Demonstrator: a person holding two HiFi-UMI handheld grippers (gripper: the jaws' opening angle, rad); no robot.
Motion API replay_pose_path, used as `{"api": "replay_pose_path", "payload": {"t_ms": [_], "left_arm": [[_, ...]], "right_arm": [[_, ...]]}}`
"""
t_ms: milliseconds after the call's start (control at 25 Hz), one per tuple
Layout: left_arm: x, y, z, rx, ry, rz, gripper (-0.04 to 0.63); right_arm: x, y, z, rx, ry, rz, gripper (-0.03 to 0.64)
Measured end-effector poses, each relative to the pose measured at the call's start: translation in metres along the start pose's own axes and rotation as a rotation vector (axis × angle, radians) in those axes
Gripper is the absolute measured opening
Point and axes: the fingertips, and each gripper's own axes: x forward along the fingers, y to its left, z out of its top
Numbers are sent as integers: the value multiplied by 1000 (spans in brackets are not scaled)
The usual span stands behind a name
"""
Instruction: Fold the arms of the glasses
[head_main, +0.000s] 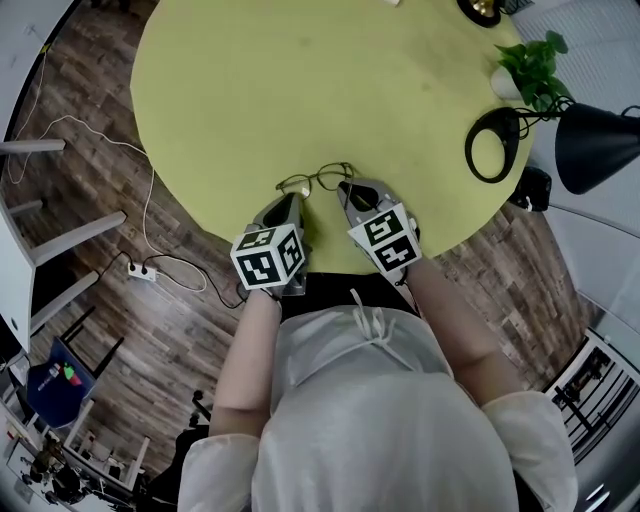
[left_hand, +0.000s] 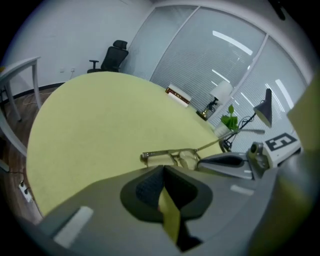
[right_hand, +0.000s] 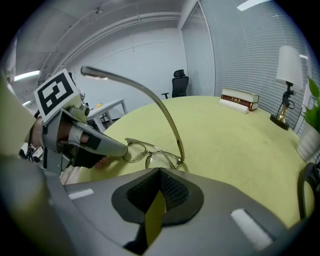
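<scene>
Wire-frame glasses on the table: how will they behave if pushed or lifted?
The glasses look thin-wired, so they are probably light and apt to skid on the smooth yellow table rather than stay put. One arm sticks up unfolded; it is likely springy, and pressing it may tip the frame.

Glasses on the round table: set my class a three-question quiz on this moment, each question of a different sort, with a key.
1. True or false: both arms of the glasses are folded.
2. What else stands on the table? A plant; B laptop; C mug.
3. Fill in: the right gripper is ____ (open or shut).
Key: 1 false; 2 A; 3 shut.
</scene>
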Motion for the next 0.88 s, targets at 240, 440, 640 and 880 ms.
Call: {"api": "replay_pose_path", "payload": {"t_ms": [240,440,640,880], "left_arm": [[1,2,0,-54,34,-26,5],[1,2,1,-30,39,-31,5],[1,2,2,-12,48,-37,5],[3,4,5,-5,51,-40,5]], "right_arm": [[-24,-6,11,-4,-50,-5,32],[-60,-15,42,-141,-146,4,118],[-74,-1,70,-487,-120,116,139],[-71,14,76,-707,-15,277,70]]}}
